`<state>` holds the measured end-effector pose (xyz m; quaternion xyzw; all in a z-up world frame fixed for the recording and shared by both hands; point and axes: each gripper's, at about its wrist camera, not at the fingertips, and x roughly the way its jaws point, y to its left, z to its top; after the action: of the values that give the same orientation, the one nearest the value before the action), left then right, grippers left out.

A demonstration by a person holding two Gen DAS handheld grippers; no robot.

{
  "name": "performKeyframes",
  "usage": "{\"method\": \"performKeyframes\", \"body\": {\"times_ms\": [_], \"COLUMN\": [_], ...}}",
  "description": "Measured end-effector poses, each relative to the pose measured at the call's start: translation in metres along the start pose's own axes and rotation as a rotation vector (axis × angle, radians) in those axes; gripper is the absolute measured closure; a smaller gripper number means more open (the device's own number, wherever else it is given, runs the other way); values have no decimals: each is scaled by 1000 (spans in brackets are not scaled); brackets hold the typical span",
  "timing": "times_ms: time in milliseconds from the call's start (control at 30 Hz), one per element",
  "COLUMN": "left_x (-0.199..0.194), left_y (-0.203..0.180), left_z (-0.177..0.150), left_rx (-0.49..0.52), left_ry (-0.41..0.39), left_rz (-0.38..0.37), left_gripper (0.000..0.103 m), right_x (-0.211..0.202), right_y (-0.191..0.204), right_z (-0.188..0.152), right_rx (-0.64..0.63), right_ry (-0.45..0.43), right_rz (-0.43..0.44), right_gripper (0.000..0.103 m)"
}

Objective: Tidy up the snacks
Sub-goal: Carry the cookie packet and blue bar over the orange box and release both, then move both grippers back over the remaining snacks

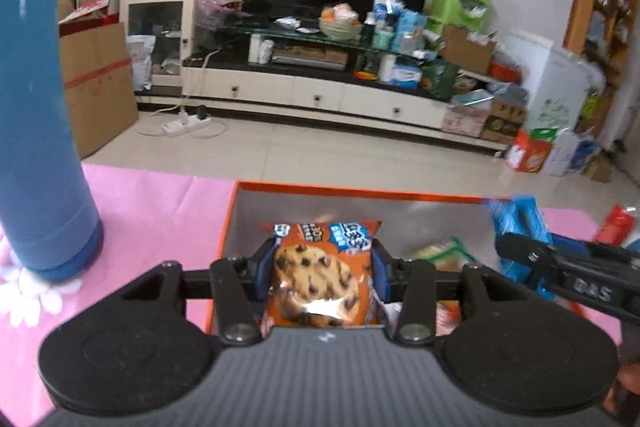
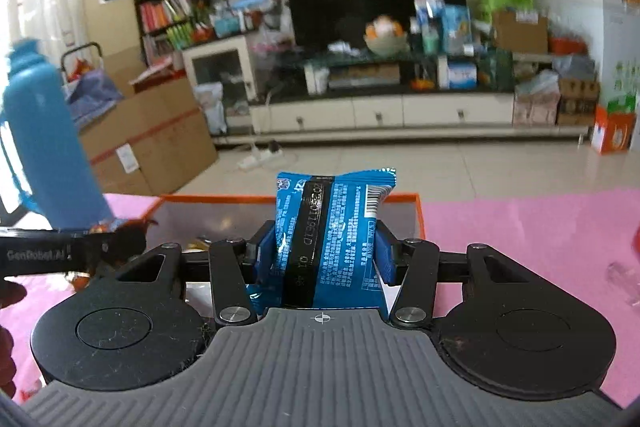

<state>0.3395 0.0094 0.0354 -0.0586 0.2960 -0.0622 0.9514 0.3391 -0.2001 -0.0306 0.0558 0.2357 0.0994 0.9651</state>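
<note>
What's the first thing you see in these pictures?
The orange cookie packet, clamped in the left gripper over the orange box. Then the blue snack packet in the right gripper, and the tall blue bottle standing on the pink tablecloth.

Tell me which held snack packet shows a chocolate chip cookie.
The orange packet clamped in the left gripper shows the cookie. The blue packet in the right gripper shows only printed text and a barcode.
</note>
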Motion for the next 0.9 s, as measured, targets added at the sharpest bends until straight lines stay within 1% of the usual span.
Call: {"method": "performKeyframes", "body": {"times_ms": [33,67,100,133,167,200,233,267,367,467,567,667,733,833,900], "left_x": [5,4,-2,-11,-22,-31,-44,-55,-93,-123,-146,-159,-163,-163,-160], "left_y": [3,7,12,17,22,24,28,31,39,44,44,41,34,16,2], "left_z": [1,1,1,-1,-4,-6,-11,-17,-44,-79,-119,-160,-180,-196,-194], "left_rx": [-15,-37,-55,-73,-84,-86,-89,-88,-67,-49,-57,-94,-116,-101,-64], "left_ry": [15,18,7,-14,-35,-46,-55,-56,-42,-6,56,136,179,230,240], "left_rz": [5,-7,-31,-49,-48,-42,-38,-38,-28,-2,14,1,-16,-57,-79], "left_gripper": [43,42,41,40,40,38,38,37,35,33,32,32,32,32,32], "right_x": [11,17,18,16,11,2,-6,-14,-37,-61,-79,-105,-125,-153,-169], "right_y": [-3,-6,-9,-11,-13,-13,-12,-11,-8,-8,-5,-7,-15,-35,-52], "right_z": [-1,-3,-3,-2,0,2,4,5,6,-6,-25,-59,-84,-119,-136], "right_rx": [12,35,52,63,66,65,64,63,101,129,105,90,112,156,161], "right_ry": [16,19,15,2,-22,-53,-75,-95,-112,-101,-51,-9,20,65,77], "right_rz": [2,-6,-15,-16,-14,-25,-34,-37,15,60,76,50,30,-14,-82], "right_gripper": [67,66,59,44,37,28,23,22,11,9,9,9,9,9,9]}}
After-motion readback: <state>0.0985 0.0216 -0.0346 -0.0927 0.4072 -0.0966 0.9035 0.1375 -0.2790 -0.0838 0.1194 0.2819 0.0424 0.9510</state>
